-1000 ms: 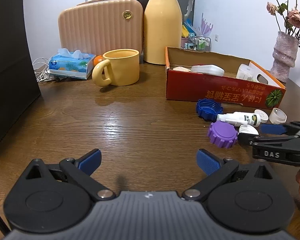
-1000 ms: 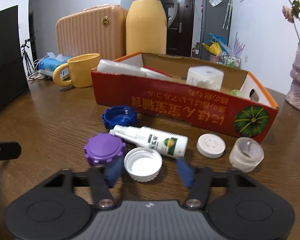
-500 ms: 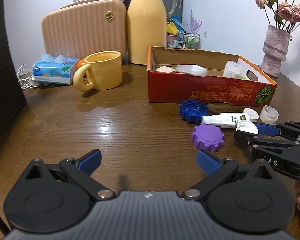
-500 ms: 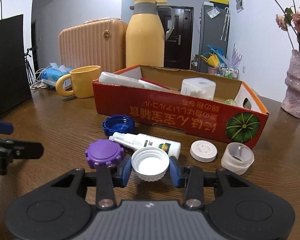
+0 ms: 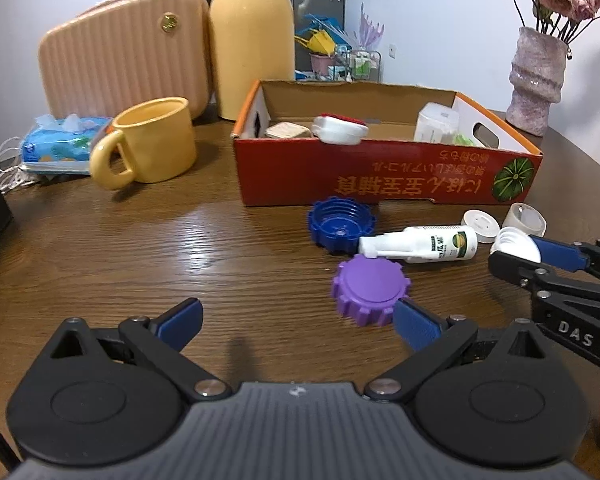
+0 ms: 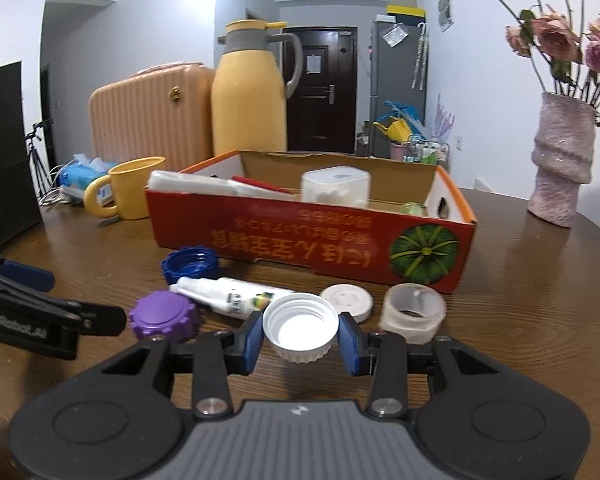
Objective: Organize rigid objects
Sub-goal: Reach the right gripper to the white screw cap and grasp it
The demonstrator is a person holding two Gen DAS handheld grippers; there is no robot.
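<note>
Sorting is partly complete: several items lie in the red cardboard box (image 6: 308,240), while the purple cap (image 5: 370,290), blue cap (image 5: 340,226), spray bottle (image 5: 420,244) and two lids remain on the table (image 5: 180,248). Right gripper (image 6: 300,338) jaws clamp the white cap (image 6: 300,326), opening upward, axis vertical, just above the table. Left gripper (image 5: 296,320) jaws stand wide

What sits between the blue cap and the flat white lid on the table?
The white spray bottle lies on its side between the blue cap and the flat white lid, seen in the left wrist view.
</note>
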